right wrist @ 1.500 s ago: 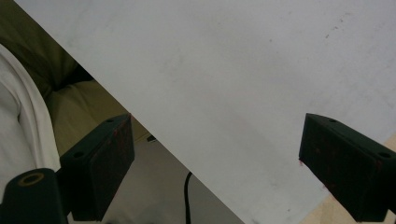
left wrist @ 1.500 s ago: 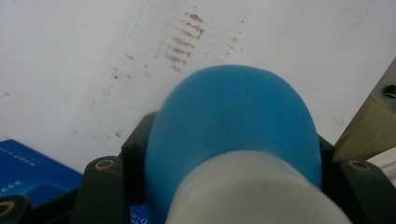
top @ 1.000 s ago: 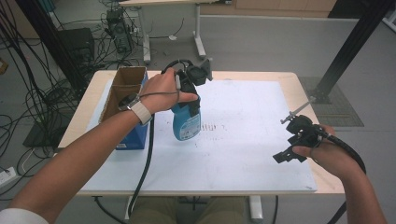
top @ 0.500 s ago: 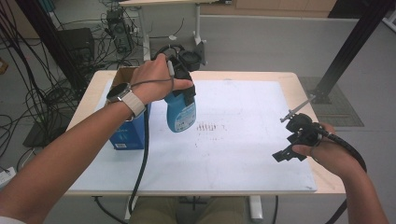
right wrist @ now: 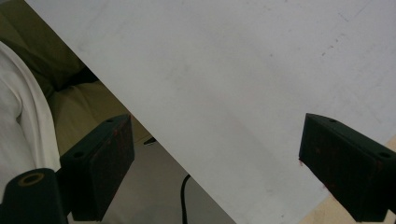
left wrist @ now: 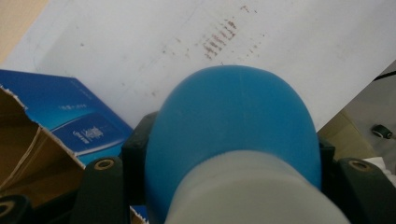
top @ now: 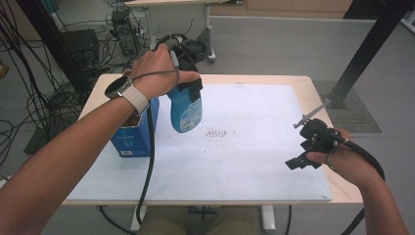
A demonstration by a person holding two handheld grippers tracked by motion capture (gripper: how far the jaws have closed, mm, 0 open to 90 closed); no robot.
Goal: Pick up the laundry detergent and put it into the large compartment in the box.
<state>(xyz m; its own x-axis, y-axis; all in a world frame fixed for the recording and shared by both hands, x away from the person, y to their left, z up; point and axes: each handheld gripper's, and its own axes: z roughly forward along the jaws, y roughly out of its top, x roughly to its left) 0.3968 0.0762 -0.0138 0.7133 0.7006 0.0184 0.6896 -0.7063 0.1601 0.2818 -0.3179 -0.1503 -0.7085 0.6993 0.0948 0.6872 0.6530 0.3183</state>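
My left gripper [top: 188, 90] is shut on a blue bottle [top: 185, 111] with a white upper part, held in the air above the white board [top: 244, 156], next to an open blue box [top: 131, 134]. In the left gripper view the bottle [left wrist: 233, 140] bulges between both jaws and hangs bottom-down over brown smudges [left wrist: 219, 39] on the board. My right gripper [top: 306, 155] hovers low over the board's right front corner, jaws wide apart with nothing between them [right wrist: 215, 163].
The blue box has a torn brown cardboard flap [left wrist: 28, 154]. Brown smudge marks [top: 218, 133] lie mid-board. The wooden table's edge [top: 337, 186] runs just right of my right hand. Cables and equipment [top: 122, 29] stand on the floor beyond the table.
My left hand has lifted the blue bottle off the board and carried it upward, near the box. The right hand has stayed where it was.
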